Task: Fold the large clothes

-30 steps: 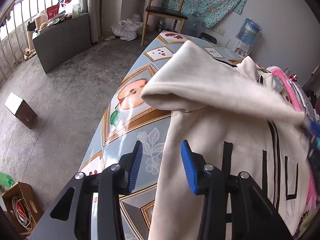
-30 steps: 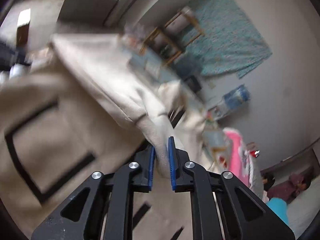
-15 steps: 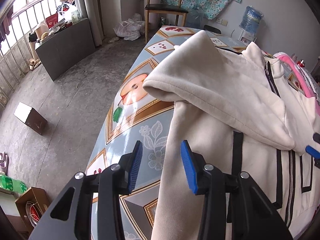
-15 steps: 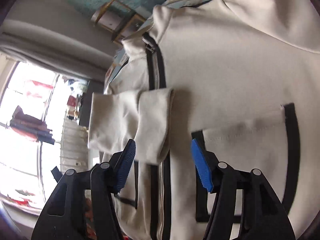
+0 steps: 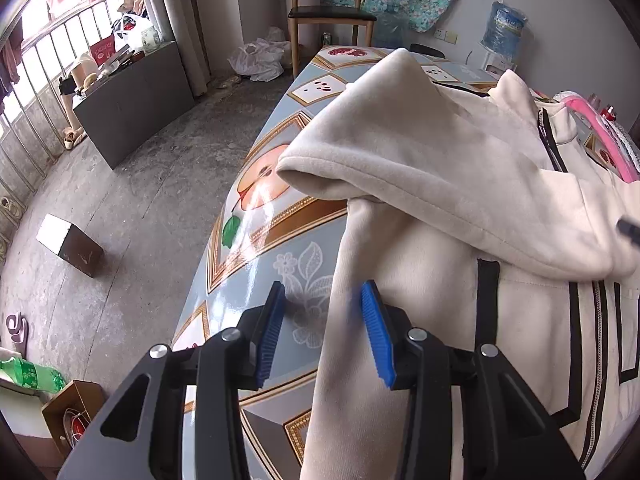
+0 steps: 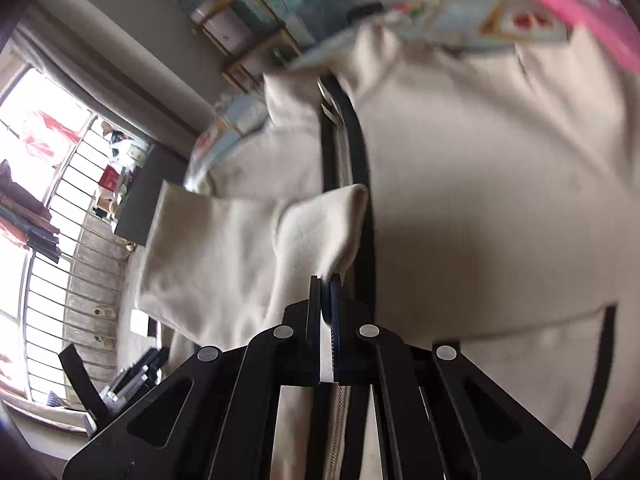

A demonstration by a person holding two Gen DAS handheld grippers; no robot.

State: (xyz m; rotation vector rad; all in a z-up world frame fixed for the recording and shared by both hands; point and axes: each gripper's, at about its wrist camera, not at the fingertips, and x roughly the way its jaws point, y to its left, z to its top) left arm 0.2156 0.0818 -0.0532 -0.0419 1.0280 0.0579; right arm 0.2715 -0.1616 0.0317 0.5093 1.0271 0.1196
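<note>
the right gripper (image 6: 325, 280) has just closed, empty, beside the sleeve cuff (image 6: 320, 224) on the jacket (image 6: 480, 184); the left gripper (image 5: 322, 320), lower centre, stands apart over its edge (ready to fold).

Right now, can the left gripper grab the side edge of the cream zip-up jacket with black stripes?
Probably yes. The left gripper is open, with the cream jacket's side edge just ahead of its blue pads, and nothing lies between; only bare patterned tablecloth sits beside it.
</note>
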